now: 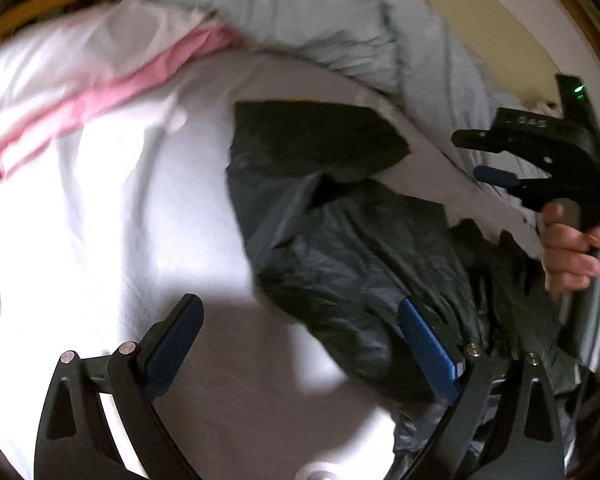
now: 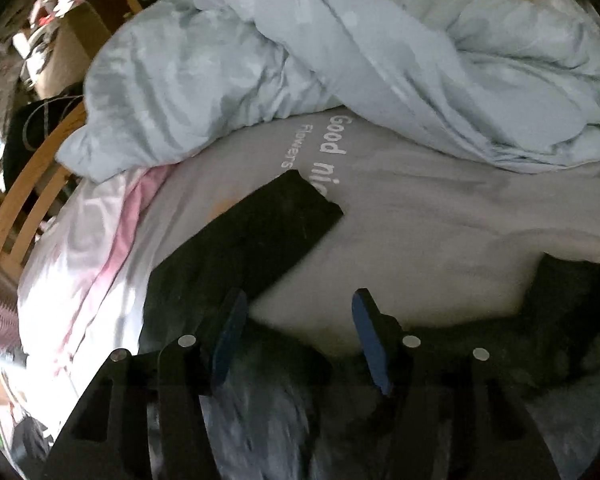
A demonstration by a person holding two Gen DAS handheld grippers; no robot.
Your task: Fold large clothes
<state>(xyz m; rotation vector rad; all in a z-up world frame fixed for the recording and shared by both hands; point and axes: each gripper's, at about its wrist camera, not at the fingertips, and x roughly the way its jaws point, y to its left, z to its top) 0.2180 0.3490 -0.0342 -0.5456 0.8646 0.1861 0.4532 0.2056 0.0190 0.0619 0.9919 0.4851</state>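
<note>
Dark jacket (image 1: 340, 248), a shiny black garment, lies crumpled on the grey bedsheet (image 2: 440, 220), and the coming move turns on how it sits relative to the two tools. In the left wrist view, the left gripper (image 1: 300, 344) hangs over the garment's left edge with its blue-padded fingers spread wide and nothing between them: the left pad is above bare sheet, while the right pad overlaps the dark cloth. The bulk of the jacket therefore lies ahead and to the right of this tool. A flat, straight-edged dark panel (image 1: 316, 136), probably a sleeve or flap, extends away from the camera toward the pale blue duvet (image 1: 300, 8).

Further right in the same view, the right gripper (image 1: 496, 156) is held in the person's right hand (image 1: 572, 248) beyond the garment's right side, its fingers parted and empty.

In the right wrist view, the same panel (image 2: 256, 236) runs diagonally, from lower left beneath the tool's left finger up toward the printed lettering on the sheet. More dark cloth lies at the lower right (image 2: 572, 312).

Both tools look about equally close, flanking the jacket; its long axis seems to run between them.
</note>
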